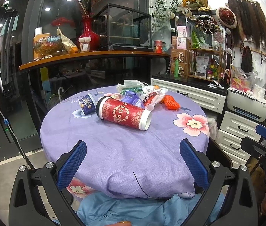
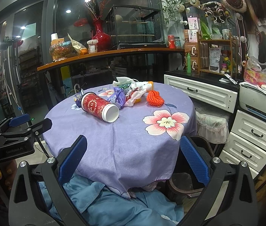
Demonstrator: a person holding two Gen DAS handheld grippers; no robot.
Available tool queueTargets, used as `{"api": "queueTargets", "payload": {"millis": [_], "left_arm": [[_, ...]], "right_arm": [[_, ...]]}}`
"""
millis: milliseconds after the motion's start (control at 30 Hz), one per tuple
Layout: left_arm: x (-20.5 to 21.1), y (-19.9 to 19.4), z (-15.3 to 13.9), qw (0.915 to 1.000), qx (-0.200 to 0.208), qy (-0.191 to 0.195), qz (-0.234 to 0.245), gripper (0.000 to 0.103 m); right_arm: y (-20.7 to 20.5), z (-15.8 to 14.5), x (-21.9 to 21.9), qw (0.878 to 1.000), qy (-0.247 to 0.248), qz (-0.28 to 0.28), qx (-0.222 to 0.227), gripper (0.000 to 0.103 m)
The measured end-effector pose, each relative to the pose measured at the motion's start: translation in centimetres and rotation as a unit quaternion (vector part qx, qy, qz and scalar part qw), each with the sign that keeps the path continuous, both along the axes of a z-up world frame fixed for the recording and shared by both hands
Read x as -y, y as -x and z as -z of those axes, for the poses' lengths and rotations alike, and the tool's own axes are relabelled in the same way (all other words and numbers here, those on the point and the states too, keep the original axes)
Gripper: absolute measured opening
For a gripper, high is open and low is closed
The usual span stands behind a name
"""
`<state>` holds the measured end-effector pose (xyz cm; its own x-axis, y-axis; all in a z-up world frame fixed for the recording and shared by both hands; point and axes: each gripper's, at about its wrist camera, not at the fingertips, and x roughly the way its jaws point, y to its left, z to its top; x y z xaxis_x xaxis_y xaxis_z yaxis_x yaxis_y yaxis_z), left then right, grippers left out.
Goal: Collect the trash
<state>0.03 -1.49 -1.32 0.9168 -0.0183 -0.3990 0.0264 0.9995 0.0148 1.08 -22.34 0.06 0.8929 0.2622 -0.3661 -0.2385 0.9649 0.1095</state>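
A cluttered shop room with dark glass doors surrounds a round bench [image 1: 125, 150] draped in a purple cloth with pink flowers. The trash lies in a loose heap on the far half of the bench. Nearest the cameras is a red paper cup [image 1: 124, 113] with a white rim, lying on its side with its open mouth turned toward the right. Touching its far left end is a small blue tub [image 1: 87, 103], also tipped over; in the right wrist view the cup hides most of it. Behind the cup sit a crumpled purple wrapper [image 1: 132, 98], a red and white plastic bag [image 1: 154, 98] and a white face mask [image 1: 131, 83], piled so that their edges cannot be told apart. A green and white packet is half buried among them, its print too small to read. An orange foam net [image 2: 155, 98] lies just right of the pile.

The left claw [image 1: 133, 162] hangs over the near edge of the bench, blue fingers [image 1: 72, 165] wide apart and holding nothing. The right claw [image 2: 134, 160] is likewise spread and empty. Blue fabric [image 2: 99, 203] bunches below the bench edge, cut off by the frame. White drawers [image 2: 253, 133] stand to the right, and a wooden shelf with a red vase [image 1: 88, 35] runs behind.
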Motion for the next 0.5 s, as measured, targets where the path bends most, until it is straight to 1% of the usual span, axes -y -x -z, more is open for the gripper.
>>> {"api": "queueTargets", "payload": {"millis": [500], "left_arm": [[0.07,-0.04,-0.18,1.0,-0.002,-0.001,0.003,0.098]], "right_arm": [[0.0,0.35,-0.16,1.0,-0.002,0.0,0.0,0.098]]}}
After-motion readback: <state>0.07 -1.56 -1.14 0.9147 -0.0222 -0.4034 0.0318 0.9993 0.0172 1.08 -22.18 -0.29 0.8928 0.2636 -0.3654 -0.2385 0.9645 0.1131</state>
